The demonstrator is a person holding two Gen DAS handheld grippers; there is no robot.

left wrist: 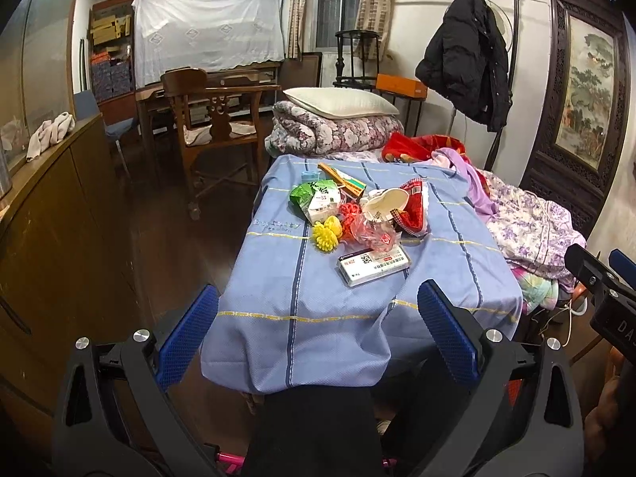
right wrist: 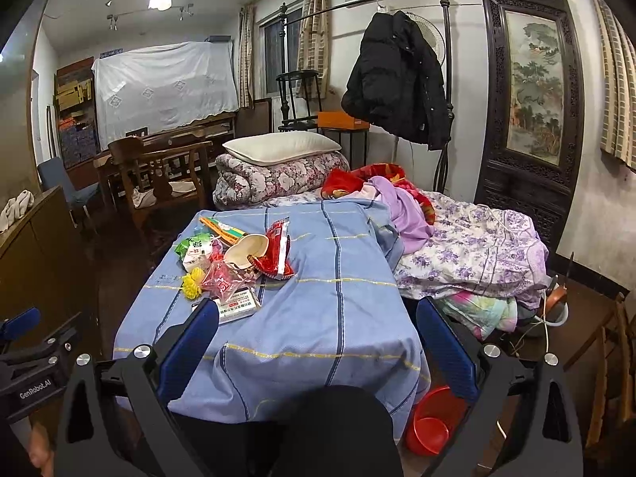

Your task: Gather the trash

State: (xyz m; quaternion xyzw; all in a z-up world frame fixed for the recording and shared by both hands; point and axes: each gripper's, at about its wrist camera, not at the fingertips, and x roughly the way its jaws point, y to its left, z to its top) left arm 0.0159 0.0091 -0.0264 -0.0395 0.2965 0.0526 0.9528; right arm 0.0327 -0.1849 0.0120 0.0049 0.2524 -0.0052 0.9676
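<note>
A heap of trash lies on a table under a blue cloth (left wrist: 349,298) (right wrist: 318,298): a white medicine box (left wrist: 373,264) (right wrist: 238,305), a red wrapper (left wrist: 413,206) (right wrist: 276,250), a crushed white paper cup (left wrist: 385,200) (right wrist: 248,250), a green packet (left wrist: 310,194) (right wrist: 190,247), a yellow ornament (left wrist: 326,233) (right wrist: 192,283) and a pink plastic bag (left wrist: 369,234) (right wrist: 222,278). My left gripper (left wrist: 318,310) stands open, short of the table's near edge. My right gripper (right wrist: 318,318) is open too, over the near edge, its left finger (right wrist: 190,353) just before the white box.
A wooden cabinet (left wrist: 59,238) runs along the left. A wooden chair (left wrist: 214,119) stands behind the table. A bed with quilts (right wrist: 469,254), a pillow (right wrist: 278,147) and a black coat (right wrist: 401,79) lies to the right. A red basin (right wrist: 433,417) sits on the floor.
</note>
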